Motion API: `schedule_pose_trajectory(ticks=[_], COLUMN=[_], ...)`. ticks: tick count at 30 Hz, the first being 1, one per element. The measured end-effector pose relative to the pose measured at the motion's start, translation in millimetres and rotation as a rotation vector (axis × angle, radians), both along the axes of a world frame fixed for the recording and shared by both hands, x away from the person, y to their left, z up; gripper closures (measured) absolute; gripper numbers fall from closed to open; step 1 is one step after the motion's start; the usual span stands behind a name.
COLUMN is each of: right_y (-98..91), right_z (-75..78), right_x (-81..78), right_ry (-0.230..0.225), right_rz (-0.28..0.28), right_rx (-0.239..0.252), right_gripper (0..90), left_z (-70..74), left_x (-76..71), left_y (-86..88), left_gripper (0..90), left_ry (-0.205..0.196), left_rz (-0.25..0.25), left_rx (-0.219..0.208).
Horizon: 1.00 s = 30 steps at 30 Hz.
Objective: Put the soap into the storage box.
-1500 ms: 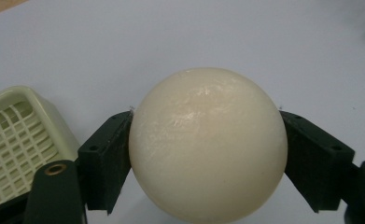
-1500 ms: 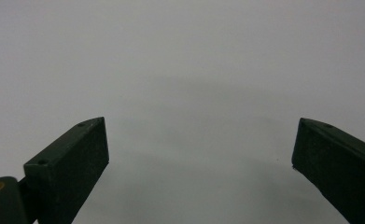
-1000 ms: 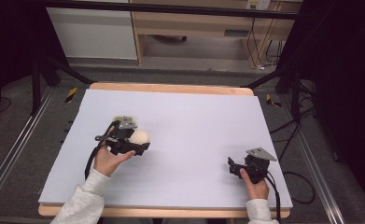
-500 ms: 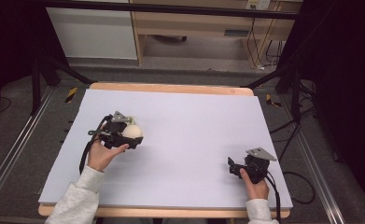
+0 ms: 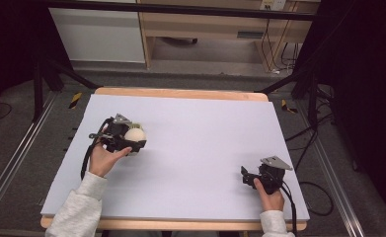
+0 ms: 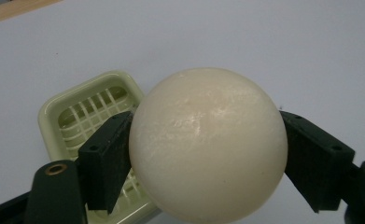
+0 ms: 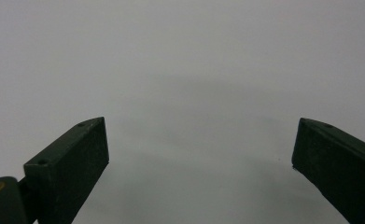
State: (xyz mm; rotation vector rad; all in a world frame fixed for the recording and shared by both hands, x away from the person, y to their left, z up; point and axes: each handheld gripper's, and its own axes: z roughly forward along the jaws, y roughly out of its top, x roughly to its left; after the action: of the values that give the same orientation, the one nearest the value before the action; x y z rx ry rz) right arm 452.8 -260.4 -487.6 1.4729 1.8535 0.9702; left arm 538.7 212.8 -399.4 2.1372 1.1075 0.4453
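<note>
Over the last second the left hand-held gripper [image 5: 131, 139] has carried the smooth cream-white ball [image 6: 208, 144], pinched between its 2 jaws, toward the left of the high view, so it now hangs above the pale green plastic slotted tray [image 6: 84, 114]. The tray has nothing in it yet; probably the ball goes there. The right hand-held gripper [image 5: 247, 177], jaws spread, rests low right on the white worktop [image 5: 205, 128].
</note>
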Motion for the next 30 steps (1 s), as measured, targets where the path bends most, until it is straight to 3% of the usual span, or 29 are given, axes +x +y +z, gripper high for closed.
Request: schedule_pose_trajectory(ticks=[30], right_y=[-0.3], right_z=[0.0], right_x=[-0.3], right_ry=[-0.003], right_rz=[0.001], right_rx=[0.003], right_gripper=[4.2], left_z=[-21.1], left_x=[26.7], left_y=[23.5], left_gripper=[22.4], left_ry=[0.042], left_rz=[0.095], left_rx=[0.030])
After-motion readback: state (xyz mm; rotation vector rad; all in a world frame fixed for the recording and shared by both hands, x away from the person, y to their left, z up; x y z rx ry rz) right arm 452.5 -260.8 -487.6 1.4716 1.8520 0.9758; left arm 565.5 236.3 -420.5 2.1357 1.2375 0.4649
